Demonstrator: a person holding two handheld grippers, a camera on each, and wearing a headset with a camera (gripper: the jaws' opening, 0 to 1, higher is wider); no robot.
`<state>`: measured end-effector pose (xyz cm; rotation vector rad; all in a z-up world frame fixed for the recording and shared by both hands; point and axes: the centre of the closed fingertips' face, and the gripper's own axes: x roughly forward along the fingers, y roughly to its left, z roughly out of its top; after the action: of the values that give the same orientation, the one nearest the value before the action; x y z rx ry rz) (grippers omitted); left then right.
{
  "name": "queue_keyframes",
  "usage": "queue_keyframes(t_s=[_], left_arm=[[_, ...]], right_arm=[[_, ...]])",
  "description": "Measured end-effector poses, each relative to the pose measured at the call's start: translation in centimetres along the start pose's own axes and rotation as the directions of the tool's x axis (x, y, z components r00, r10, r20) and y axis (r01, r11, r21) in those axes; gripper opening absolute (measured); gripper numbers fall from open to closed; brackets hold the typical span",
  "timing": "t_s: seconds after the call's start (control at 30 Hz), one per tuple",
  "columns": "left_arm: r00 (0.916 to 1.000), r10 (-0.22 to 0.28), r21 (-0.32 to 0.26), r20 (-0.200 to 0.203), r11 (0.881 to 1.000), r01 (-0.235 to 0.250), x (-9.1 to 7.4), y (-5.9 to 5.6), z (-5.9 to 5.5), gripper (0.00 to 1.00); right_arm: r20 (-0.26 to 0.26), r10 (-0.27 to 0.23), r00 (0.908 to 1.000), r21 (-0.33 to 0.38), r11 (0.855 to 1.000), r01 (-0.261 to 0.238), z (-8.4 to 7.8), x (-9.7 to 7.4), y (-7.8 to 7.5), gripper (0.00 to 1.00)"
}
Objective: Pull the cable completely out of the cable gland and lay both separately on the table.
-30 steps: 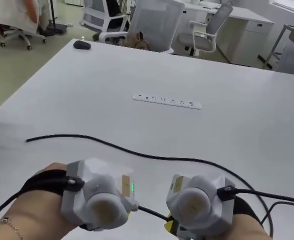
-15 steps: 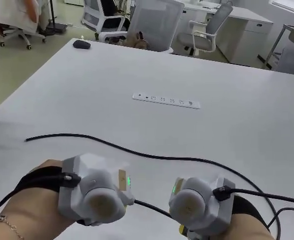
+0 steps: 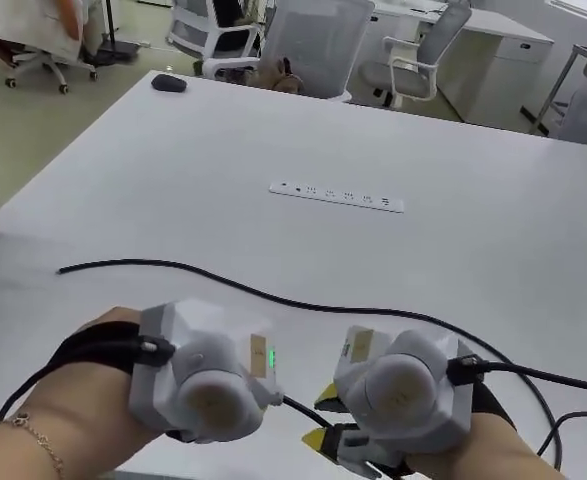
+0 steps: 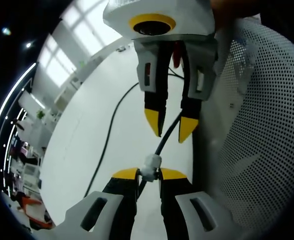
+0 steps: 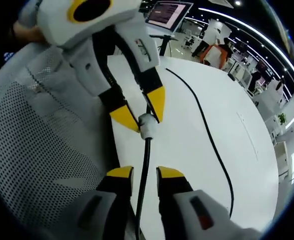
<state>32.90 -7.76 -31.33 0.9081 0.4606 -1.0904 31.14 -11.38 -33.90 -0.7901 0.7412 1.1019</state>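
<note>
A long black cable (image 3: 303,305) curves across the white table (image 3: 223,160). Its near end runs through a small white cable gland (image 4: 150,165), which my left gripper (image 4: 150,174) is shut on at its yellow tips. My right gripper (image 5: 144,172) faces it, jaws open, with the cable (image 5: 145,165) passing between them without touching. The gland (image 5: 147,125) sits just beyond the right jaws, pinched by the left gripper. In the head view both grippers hang low over the near table edge, left gripper (image 3: 273,398) and right gripper (image 3: 321,415) almost tip to tip.
A white power strip (image 3: 336,197) lies mid-table and a dark mouse (image 3: 168,83) sits at the far left corner. Office chairs (image 3: 318,45) stand past the far edge. White mesh (image 4: 267,125) is close beside the grippers.
The right gripper has swung its jaws toward the left gripper, and its yellow tips now show spread apart in the head view. The left gripper keeps its hold.
</note>
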Motion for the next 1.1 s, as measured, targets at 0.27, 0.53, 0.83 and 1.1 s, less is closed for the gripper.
queue_keyframes(t_s=[0.27,0.53,0.83,1.1], left_arm=[[1.0000,0.006,0.000,-0.003,1.000,-0.006,0.0,0.1,0.0,0.17],[0.9987,0.047,-0.031,-0.020,0.998,-0.047,-0.3,1.3,-0.8,0.17],[0.9988,0.045,-0.019,-0.019,0.999,-0.045,-0.2,1.2,-0.7,0.17],[0.9996,0.018,0.019,0.022,1.000,-0.018,-0.1,0.4,0.6,0.17]], right_arm=[[-0.056,-0.018,0.9983,0.035,0.999,0.019,-1.3,0.0,-0.5,0.03],[-0.258,-0.090,0.9620,0.051,0.993,0.107,-5.8,-0.5,-2.2,0.03],[-0.218,-0.094,0.9713,0.006,0.995,0.098,-4.5,-0.2,-1.9,0.19],[-0.080,-0.063,0.9948,-0.045,0.997,0.059,-1.3,-0.1,-0.9,0.19]])
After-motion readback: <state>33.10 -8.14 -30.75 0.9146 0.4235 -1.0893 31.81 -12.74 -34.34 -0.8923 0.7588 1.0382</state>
